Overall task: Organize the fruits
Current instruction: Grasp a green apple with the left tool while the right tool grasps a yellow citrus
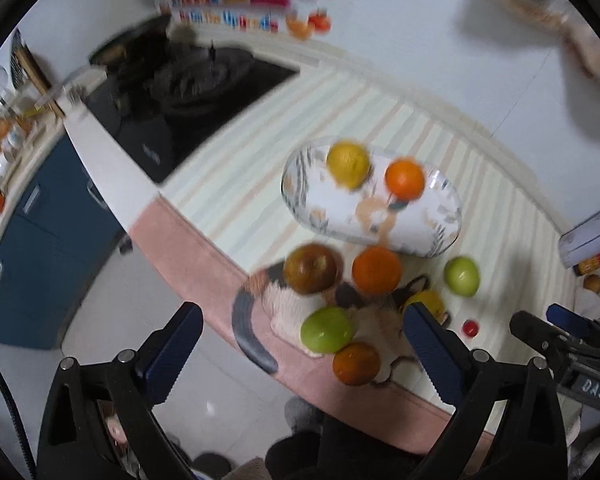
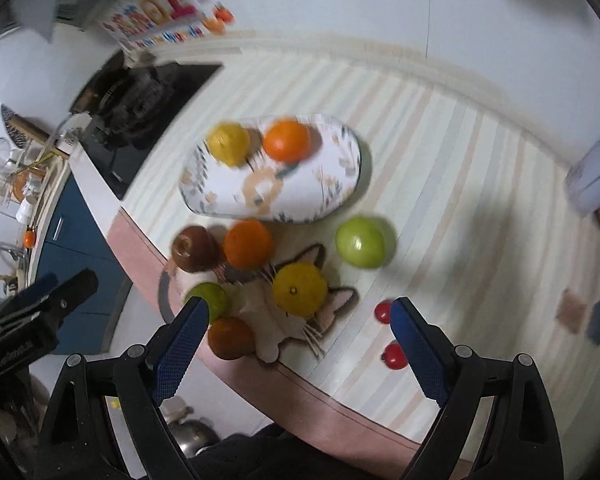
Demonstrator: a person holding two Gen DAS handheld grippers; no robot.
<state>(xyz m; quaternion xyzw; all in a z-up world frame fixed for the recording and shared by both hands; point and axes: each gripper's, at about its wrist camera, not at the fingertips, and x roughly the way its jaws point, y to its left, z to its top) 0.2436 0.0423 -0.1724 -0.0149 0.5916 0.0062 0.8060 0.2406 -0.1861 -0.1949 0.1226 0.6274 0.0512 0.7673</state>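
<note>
An oval patterned plate (image 1: 428,236) (image 2: 332,184) holds a lemon (image 1: 348,164) (image 2: 228,144) and an orange (image 1: 405,179) (image 2: 287,140). In front of it, on a cat-shaped mat (image 2: 332,304), lie a red apple (image 1: 310,268) (image 2: 194,249), an orange (image 1: 376,270) (image 2: 248,245), a yellow fruit (image 2: 299,289), a green apple (image 1: 327,329) (image 2: 210,300) and a dark orange (image 1: 356,363) (image 2: 230,338). Another green apple (image 1: 462,276) (image 2: 360,242) lies on the cloth. My left gripper (image 1: 300,356) and right gripper (image 2: 296,344) are open and empty, above the table's front edge.
Two cherry tomatoes (image 2: 382,312) (image 2: 394,356) lie on the striped cloth (image 2: 460,200) near my right finger. A black stove (image 1: 188,92) with a pan is at the far left. A box (image 1: 592,236) stands at the right edge. Blue cabinets (image 1: 40,240) are beyond the counter.
</note>
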